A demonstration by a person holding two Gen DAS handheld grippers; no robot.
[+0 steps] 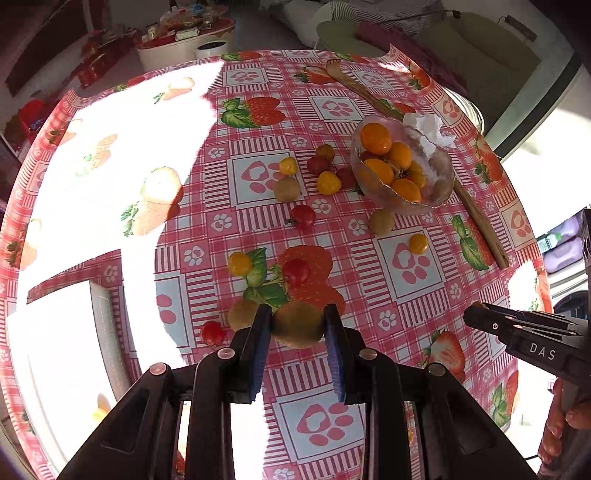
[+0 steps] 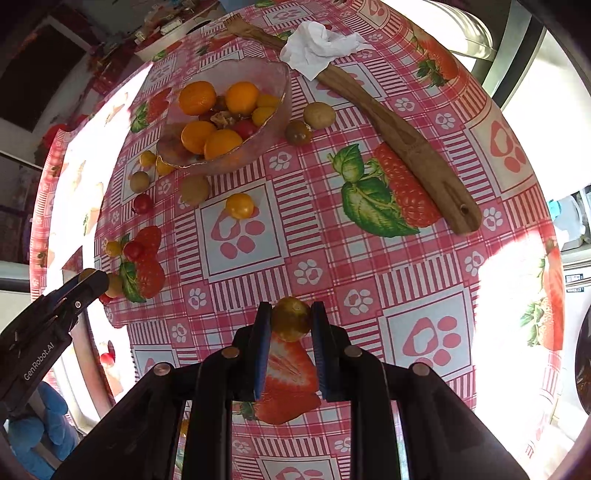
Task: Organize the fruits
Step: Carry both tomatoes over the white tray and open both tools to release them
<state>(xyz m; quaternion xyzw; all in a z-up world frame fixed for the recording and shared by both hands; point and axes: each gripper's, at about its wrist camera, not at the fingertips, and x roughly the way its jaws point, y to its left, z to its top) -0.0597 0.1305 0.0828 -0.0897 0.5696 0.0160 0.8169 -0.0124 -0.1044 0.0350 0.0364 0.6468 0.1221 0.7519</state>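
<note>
Counts, by kind:
- glass bowl [image 2: 273, 110]: one
- oranges [image 2: 197, 98] in it: four
- kiwis [image 1: 297, 325]: four seen in left wrist view
- wooden utensil [image 2: 406, 140]: one
- crumpled tissue [image 2: 317, 46]: one
- grippers [image 1: 298, 322]: two

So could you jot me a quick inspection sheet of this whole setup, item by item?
Surface: round table under a pink strawberry-print cloth, partly in glaring sunlight.
Job's things: glass bowl holding oranges and small fruits; loose tomatoes and kiwis scattered on the cloth.
Clutter: wooden utensil, crumpled tissue, white box.
Grippers: left gripper closed on a kiwi; right gripper closed on a yellow-green tomato.
Cables: nothing seen.
Surroundings: cluttered side table, sofa.
</note>
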